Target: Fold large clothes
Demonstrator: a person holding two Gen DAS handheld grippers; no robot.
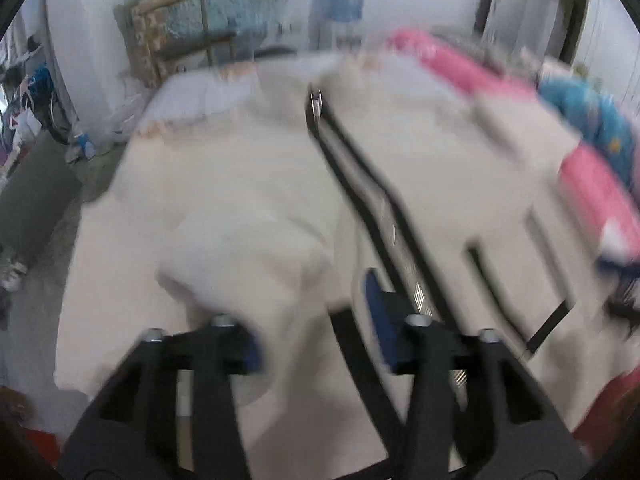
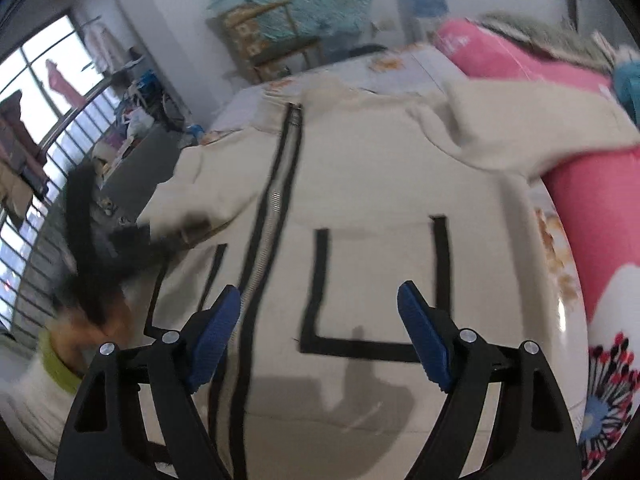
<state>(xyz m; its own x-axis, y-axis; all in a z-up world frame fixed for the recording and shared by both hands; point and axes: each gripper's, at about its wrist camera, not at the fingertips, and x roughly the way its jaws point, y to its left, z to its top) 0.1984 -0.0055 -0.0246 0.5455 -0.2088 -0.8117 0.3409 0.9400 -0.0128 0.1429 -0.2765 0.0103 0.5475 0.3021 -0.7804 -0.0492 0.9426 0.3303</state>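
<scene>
Lying flat: one cream jacket [image 2: 360, 184], two pockets.

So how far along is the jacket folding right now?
Early. Done: the cream jacket lies spread front-up on the bed, and one sleeve is folded across its front. In hand: nothing; the left gripper and right gripper are open above it. Left: the other sleeve, then the body folds.

Left view is smeared all over: I can't read the left gripper [image 1: 316, 340] pads cleanly, and I can't tell if the jacket [image 1: 224, 200] touches them. Zipper [image 1: 360, 200] streaks into double lines. In the right view, a dark blurred shape [image 2: 92, 248] at the jacket's left sleeve is unreadable. Quilt [image 2: 592, 240] is cut off by the edge.
</scene>
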